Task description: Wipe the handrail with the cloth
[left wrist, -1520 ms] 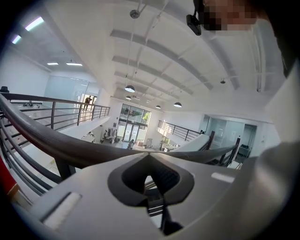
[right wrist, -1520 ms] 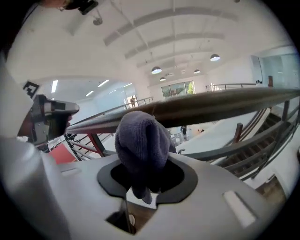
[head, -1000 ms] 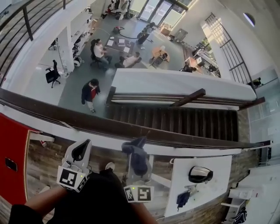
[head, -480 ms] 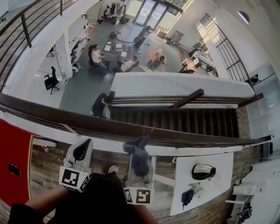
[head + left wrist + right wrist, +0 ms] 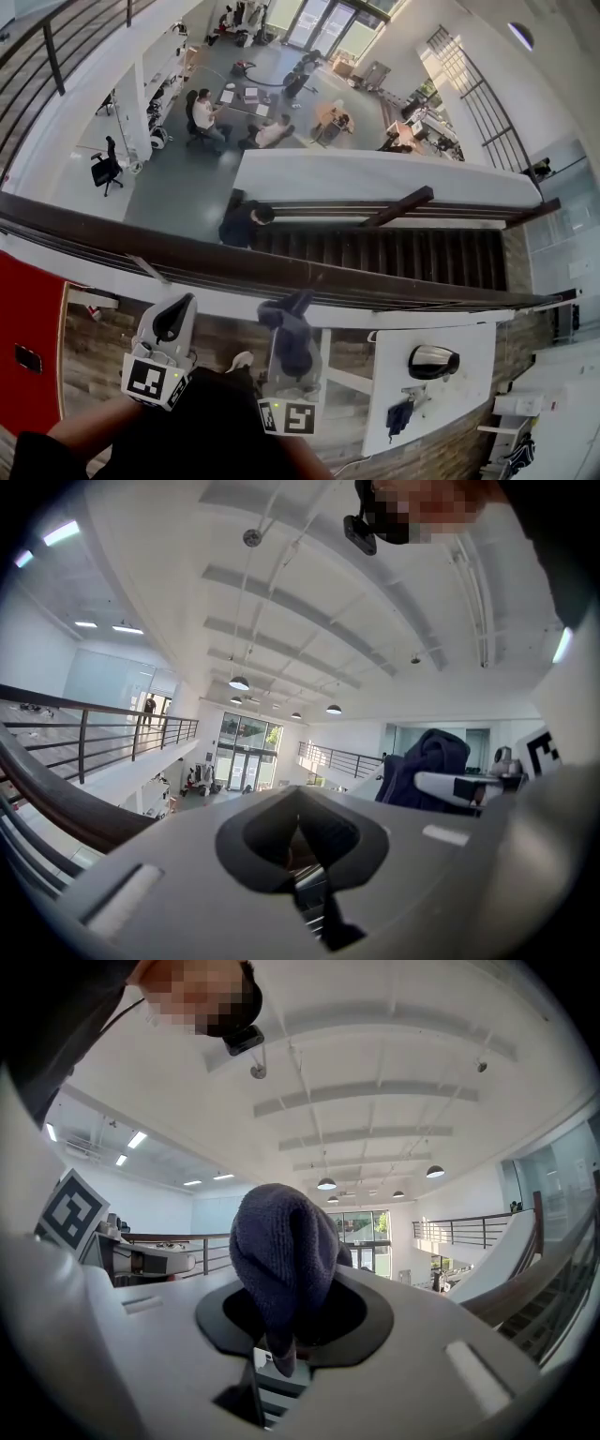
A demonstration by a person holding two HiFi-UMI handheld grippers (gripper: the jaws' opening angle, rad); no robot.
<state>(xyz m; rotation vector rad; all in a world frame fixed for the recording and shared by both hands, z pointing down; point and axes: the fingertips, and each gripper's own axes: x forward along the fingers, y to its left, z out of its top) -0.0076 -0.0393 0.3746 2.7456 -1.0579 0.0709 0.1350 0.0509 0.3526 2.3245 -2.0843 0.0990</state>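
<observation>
While the right gripper [image 5: 281,1349] pinches a bunched, nubby navy cloth [image 5: 281,1251], the wad sits just short of the long, smooth dark-wood handrail [image 5: 281,272]; contact unclear. Left gripper [image 5: 302,850]: jaws together, nothing between.

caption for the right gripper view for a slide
Right gripper shut on a dark blue cloth, the wooden handrail at frame right.

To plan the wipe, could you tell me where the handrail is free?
The dark brown wooden handrail is bare rightward of the dark blue cloth and leftward of the left tongs; between those two it is crowded.
</observation>
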